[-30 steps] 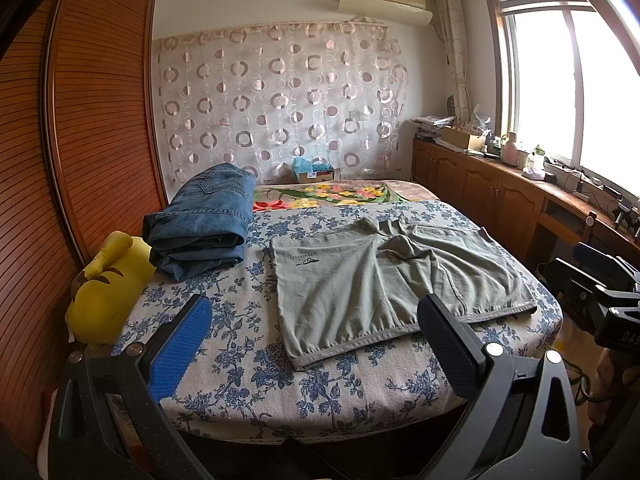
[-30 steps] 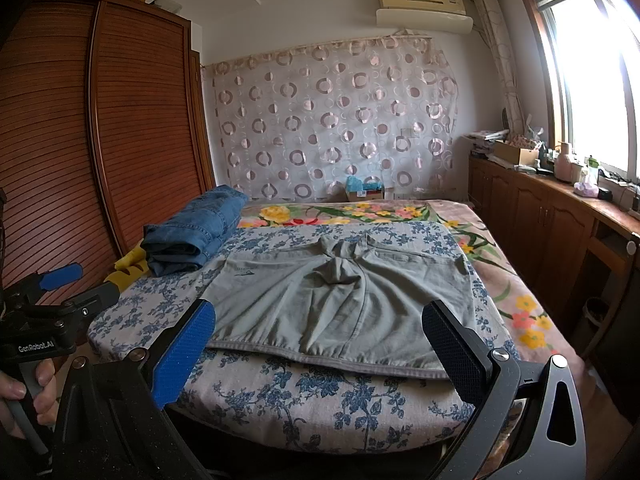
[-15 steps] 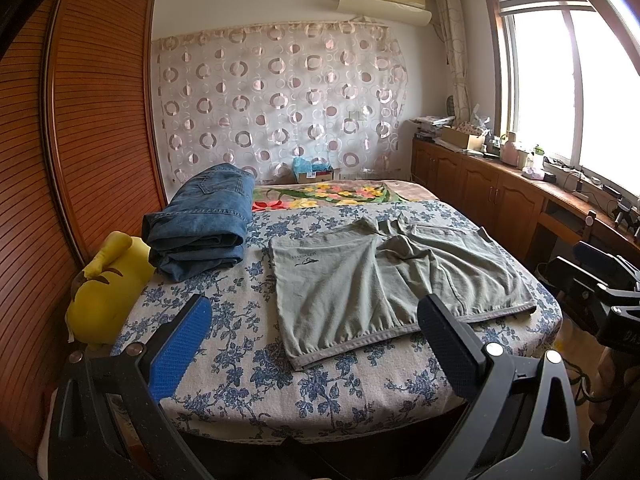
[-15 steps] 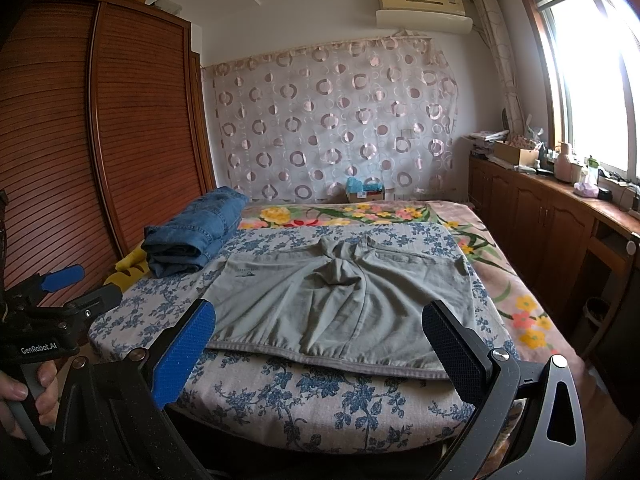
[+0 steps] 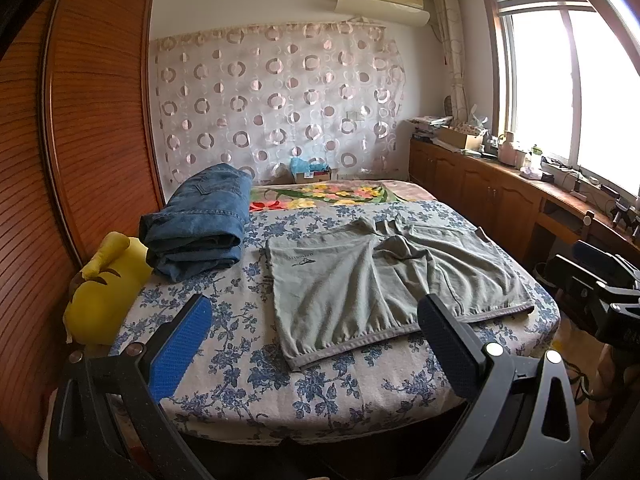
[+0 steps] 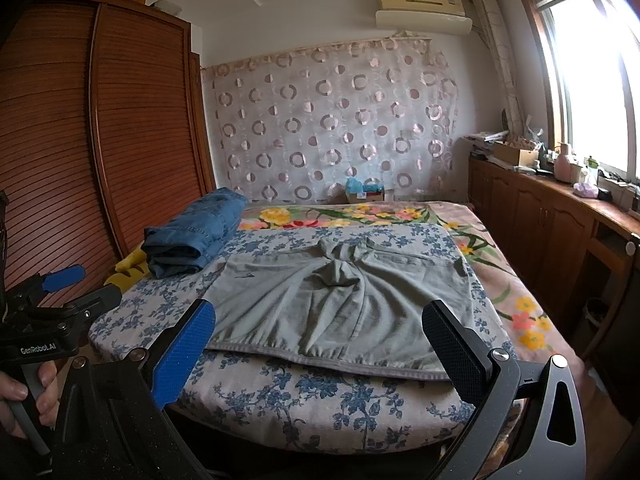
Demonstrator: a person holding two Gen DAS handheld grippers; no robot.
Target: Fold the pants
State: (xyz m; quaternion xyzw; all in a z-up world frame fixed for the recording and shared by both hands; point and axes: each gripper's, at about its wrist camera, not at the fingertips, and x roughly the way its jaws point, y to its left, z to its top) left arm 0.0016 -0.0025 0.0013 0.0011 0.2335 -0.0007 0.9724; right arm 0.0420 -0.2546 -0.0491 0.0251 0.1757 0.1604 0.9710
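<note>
Grey-green shorts (image 5: 384, 280) (image 6: 340, 304) lie spread flat on the blue-flowered bedspread (image 5: 224, 336) (image 6: 320, 396), waistband towards me, with a bunched crease at the crotch. My left gripper (image 5: 316, 340) stands open in front of the bed's near edge, short of the waistband, nothing between its fingers. Over the near edge of the bed my right gripper (image 6: 320, 344) is open too, just before the waistband, holding nothing. The left gripper (image 6: 64, 292) also shows at the left of the right wrist view, the right gripper (image 5: 600, 276) at the right of the left wrist view.
Folded blue jeans (image 5: 200, 224) (image 6: 192, 236) lie at the bed's far left, a yellow plush toy (image 5: 100, 284) beside them. A wooden slatted wardrobe (image 5: 80, 140) lines the left. Wooden cabinets (image 6: 540, 216) with clutter run under the window on the right. A box (image 5: 312, 174) sits at the headboard.
</note>
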